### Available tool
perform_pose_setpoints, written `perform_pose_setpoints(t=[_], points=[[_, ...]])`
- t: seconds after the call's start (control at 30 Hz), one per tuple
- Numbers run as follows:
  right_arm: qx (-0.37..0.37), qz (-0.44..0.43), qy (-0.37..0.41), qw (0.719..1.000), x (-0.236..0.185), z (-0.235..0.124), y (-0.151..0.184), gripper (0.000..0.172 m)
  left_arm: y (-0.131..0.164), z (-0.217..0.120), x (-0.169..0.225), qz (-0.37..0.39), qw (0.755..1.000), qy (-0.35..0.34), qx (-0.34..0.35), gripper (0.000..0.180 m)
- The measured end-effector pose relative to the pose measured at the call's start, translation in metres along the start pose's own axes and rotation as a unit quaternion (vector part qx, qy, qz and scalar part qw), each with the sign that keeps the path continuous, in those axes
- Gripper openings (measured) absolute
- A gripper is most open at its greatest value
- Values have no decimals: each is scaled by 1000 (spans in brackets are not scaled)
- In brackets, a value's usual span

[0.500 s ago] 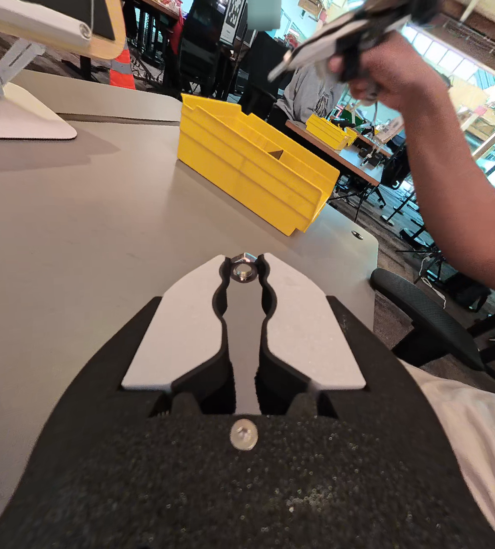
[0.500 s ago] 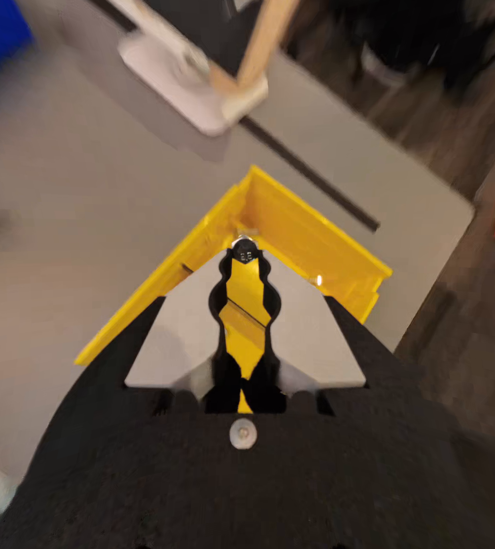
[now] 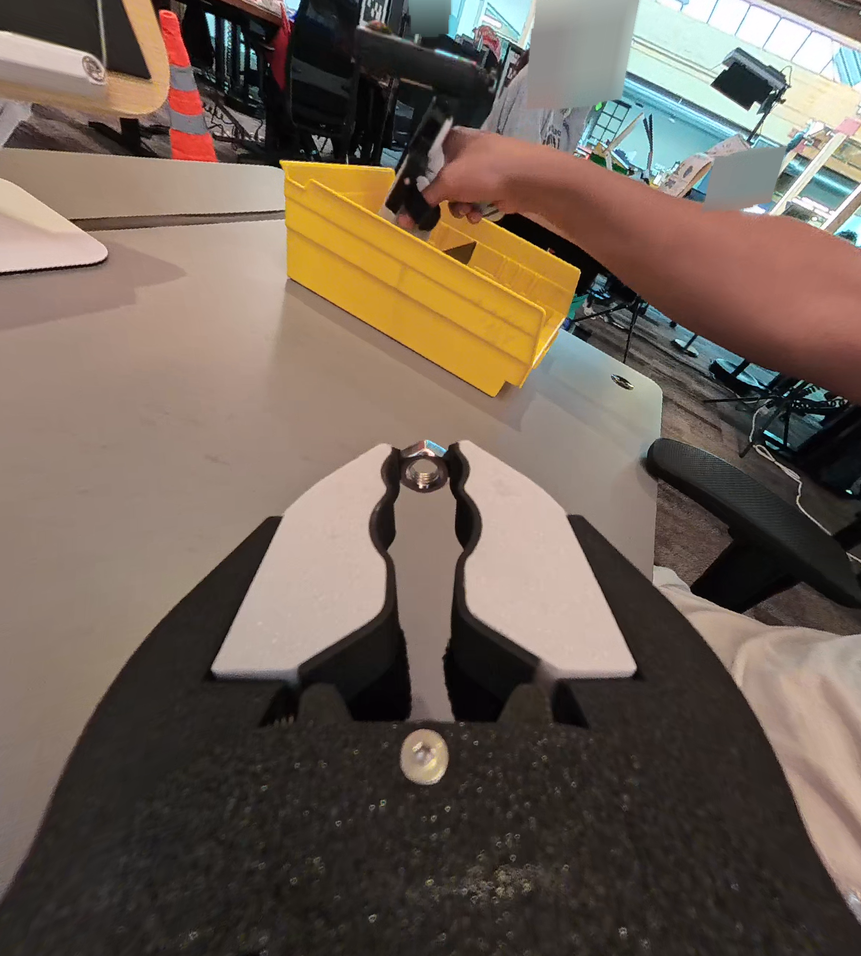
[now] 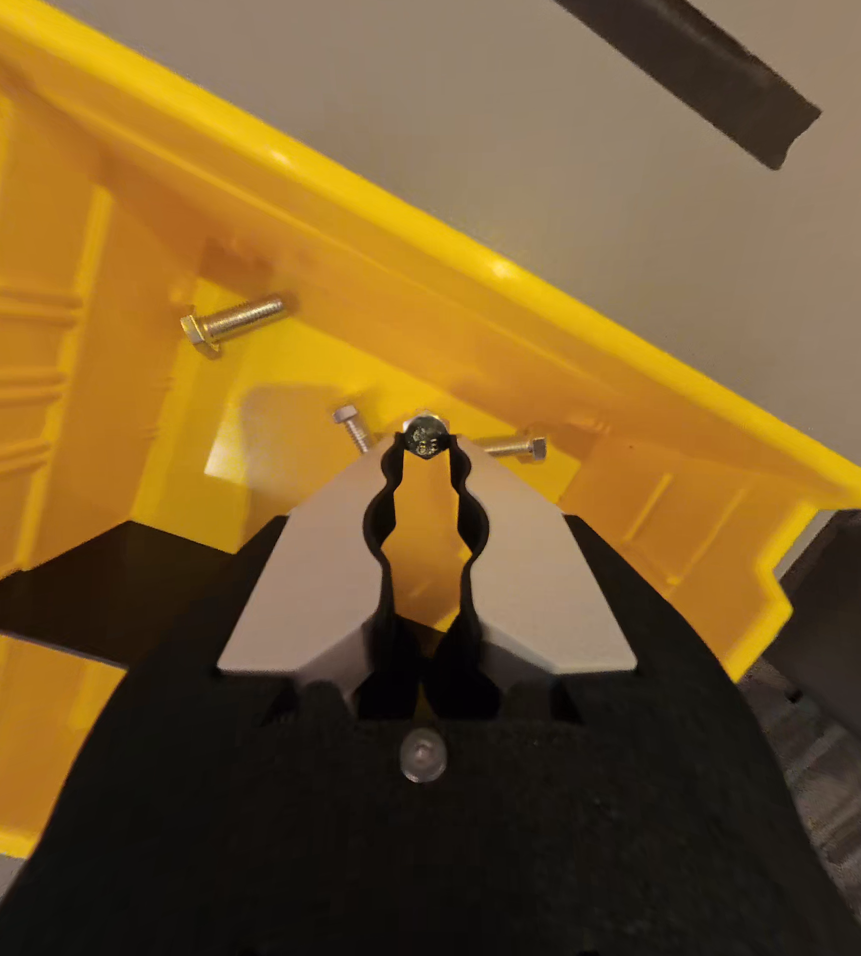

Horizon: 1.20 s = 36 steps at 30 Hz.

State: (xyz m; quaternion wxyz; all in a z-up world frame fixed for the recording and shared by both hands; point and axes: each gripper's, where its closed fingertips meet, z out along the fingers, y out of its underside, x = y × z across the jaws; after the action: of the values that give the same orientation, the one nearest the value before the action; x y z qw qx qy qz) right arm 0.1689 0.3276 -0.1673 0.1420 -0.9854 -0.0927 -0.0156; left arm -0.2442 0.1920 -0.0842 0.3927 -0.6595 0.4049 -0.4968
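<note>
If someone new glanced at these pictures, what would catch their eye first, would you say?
Probably the bright yellow bin standing on the grey table, with loose bolts lying on its floor. Next, the left tongs pinching a shiny hex nut above the table. The right tongs reach down into the bin, gripping a bolt by its head.

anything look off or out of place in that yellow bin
Nothing stands out. Three loose bolts lie at different angles on the floor of the upright yellow bin, and the right tool grips a fourth bolt by its head above them.
</note>
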Motion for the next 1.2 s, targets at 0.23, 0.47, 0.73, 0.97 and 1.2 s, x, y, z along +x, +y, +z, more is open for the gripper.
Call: perform_pose_setpoints(t=[0.23, 0.47, 0.73, 0.97, 1.2], points=[[-9, -29, 29, 999, 1, -7, -5, 25, -2, -1, 1, 6, 1000, 1, 2, 18], [276, -59, -105, 954, -102, -139, -56, 39, -11, -6, 6, 21, 999, 18, 27, 17], [328, -71, -524, 783, -366, -193, 55, 55, -33, -15, 48, 251, 960, 48, 119, 18], [299, -2, -656, 693, -439, -168, 82, 49, -19, -9, 79, 350, 928, 68, 106, 18], [306, 4, -680, 666, -447, -168, 86, 31, 0, 3, 80, 389, 917, 66, 64, 18]])
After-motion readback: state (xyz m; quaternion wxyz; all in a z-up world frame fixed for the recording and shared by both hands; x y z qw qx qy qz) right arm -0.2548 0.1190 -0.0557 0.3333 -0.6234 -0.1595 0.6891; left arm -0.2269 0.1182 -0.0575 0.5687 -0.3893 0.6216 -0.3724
